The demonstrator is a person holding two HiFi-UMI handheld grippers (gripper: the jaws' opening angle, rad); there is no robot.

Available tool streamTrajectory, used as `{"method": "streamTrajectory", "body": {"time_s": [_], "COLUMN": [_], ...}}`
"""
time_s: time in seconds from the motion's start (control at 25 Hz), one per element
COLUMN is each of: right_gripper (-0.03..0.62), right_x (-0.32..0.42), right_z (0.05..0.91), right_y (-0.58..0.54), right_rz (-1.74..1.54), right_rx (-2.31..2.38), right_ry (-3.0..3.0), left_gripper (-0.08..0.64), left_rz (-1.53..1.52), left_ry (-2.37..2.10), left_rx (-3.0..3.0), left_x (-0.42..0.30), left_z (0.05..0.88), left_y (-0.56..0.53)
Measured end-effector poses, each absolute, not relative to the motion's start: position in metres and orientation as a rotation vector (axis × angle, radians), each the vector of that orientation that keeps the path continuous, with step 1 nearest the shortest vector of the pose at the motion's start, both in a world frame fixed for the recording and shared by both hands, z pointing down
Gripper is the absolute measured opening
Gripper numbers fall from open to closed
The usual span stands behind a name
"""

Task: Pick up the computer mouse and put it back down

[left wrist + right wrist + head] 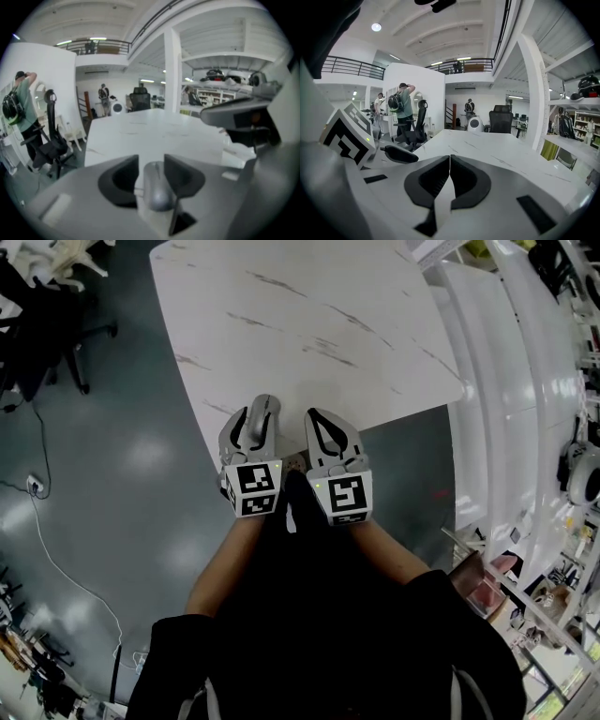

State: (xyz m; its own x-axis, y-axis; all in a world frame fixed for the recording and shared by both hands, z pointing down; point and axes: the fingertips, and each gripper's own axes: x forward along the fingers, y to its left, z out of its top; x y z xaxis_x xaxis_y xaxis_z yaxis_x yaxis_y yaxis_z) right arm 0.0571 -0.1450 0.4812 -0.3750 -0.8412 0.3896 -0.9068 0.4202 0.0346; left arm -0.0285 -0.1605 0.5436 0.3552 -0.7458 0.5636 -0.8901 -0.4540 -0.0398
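The white marbled table point(309, 315) is bare apart from the 2 grippers held side by side over its near edge, at 6 o'clock of the tabletop. The left gripper point(151, 164) is clamped on the silver computer mouse point(158, 192): the dark pads press on both of its flanks, and its rounded back faces the camera. Whether the mouse clears the tabletop I cannot tell. Just beside it, at 3 o'clock, the right gripper point(450, 161) has its jaws together with nothing between them. Off at 9 o'clock in the left gripper view, a person with a backpack point(21, 108) stands near a black office chair point(51, 136).
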Motion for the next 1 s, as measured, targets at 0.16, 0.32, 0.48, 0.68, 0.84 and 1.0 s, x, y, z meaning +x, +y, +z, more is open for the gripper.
{"method": "streamTrajectory", "body": {"time_s": [0.16, 0.32, 0.48, 0.68, 0.84, 1.0], "right_gripper": [0.02, 0.02, 0.02, 0.02, 0.02, 0.02], "right_x": [0.057, 0.062, 0.066, 0.07, 0.07, 0.072], "right_z": [0.467, 0.449, 0.424, 0.387, 0.356, 0.331], "right_y": [-0.143, -0.142, -0.136, -0.13, -0.13, -0.126], "right_rz": [0.27, 0.234, 0.194, 0.145, 0.092, 0.048], "right_rx": [1.55, 1.593, 1.628, 1.692, 1.728, 1.749], "right_ry": [-2.349, -2.367, -2.386, -2.426, -2.468, -2.512], "left_gripper": [0.067, 0.009, 0.008, 0.008, 0.008, 0.008], "left_rz": [0.693, 0.608, 0.509, 0.362, 0.264, 0.213], "left_ry": [-1.479, -1.498, -1.498, -1.551, -1.594, -1.631], "left_rx": [2.4, 2.459, 2.507, 2.559, 2.598, 2.626], "left_x": [-0.034, -0.035, -0.036, -0.042, -0.045, -0.048], "left_z": [0.515, 0.482, 0.445, 0.393, 0.356, 0.33], "left_y": [-0.156, -0.152, -0.148, -0.145, -0.142, -0.134]}}
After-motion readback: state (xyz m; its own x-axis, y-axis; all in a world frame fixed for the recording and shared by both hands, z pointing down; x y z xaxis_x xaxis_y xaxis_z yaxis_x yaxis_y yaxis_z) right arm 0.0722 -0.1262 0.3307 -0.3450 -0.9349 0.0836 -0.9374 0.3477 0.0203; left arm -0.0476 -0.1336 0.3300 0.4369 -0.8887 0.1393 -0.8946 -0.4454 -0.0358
